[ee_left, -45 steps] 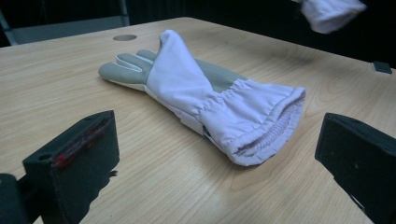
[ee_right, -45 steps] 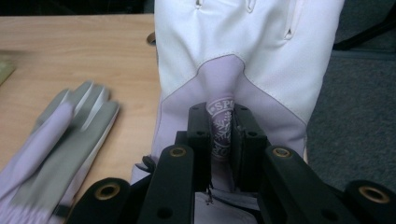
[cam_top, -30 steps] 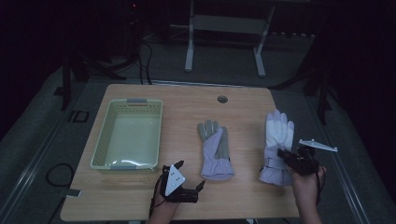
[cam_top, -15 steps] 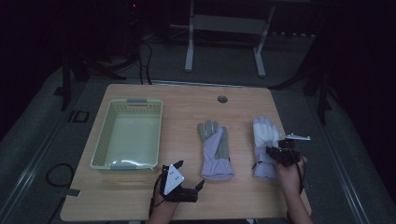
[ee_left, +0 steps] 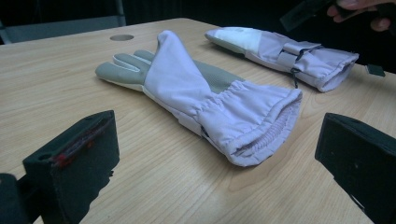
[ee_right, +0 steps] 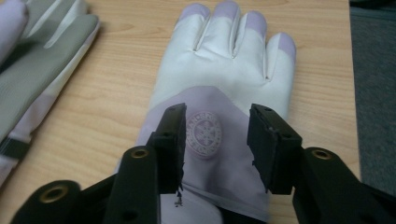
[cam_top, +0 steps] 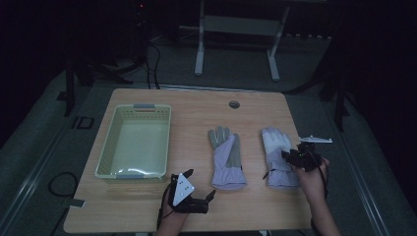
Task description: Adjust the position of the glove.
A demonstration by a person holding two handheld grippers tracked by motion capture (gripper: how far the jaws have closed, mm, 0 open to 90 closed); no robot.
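So there's a wooden table (cam_top: 196, 105) in a pretty dark room, with a pale green basket (cam_top: 134, 141) sitting on its left side, nothing visible inside it. Two lavender gloves are laid out flat to the right of it, fingers pointing away from the person. The middle glove (cam_top: 225, 157) lies grey palm patch up, with part of it folded over, cuff toward the near edge. The right glove (cam_top: 279, 157) lies just beside it but not touching, white back up, with a round snowflake-type logo (ee_right: 203, 130) on the purple part. The right gripper (cam_top: 301, 156) hangs right over that glove's cuff end; in the right gripper view its jaws are spread apart with the logo showing in the gap, and I can't tell if they actually touch the fabric. The left gripper (cam_top: 193, 196) sits down at the near edge of the table, close to the middle glove's cuff, white plate on top. In the left gripper view its jaws are wide apart with nothing between them, the cuff opening facing it. There's a small round hole (cam_top: 234, 104) near the far edge of the table.
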